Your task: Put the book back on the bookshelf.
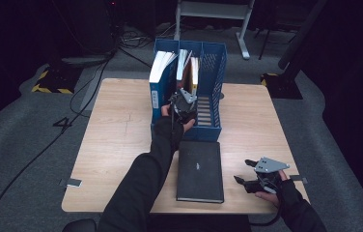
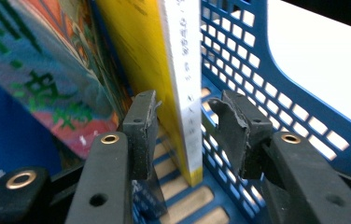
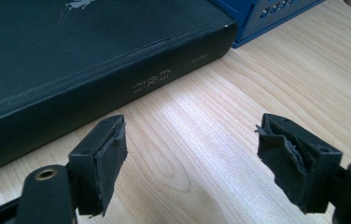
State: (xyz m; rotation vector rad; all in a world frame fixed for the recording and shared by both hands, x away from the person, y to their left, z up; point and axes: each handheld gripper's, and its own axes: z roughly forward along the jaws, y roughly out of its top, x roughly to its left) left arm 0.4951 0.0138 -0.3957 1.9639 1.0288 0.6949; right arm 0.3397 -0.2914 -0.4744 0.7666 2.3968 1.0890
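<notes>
Left claw (image 2: 190, 133) inside the blue file rack (image 1: 214, 72), jaws apart around a yellow book (image 2: 166, 79), not pressing, right claw (image 3: 190, 163) wide apart beside the black book (image 3: 71, 60) on the counter (image 3: 239, 116)

A light wooden table (image 1: 121, 140) stands on grey carpet floor (image 1: 20, 125) in a dark room; black cables (image 1: 88, 87) trail past yellow-black hazard tape (image 1: 49, 88).

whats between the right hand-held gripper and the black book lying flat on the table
Nothing: a bare strip of wooden table separates the open right hand-held gripper from the black book. The right gripper view shows it best.
</notes>
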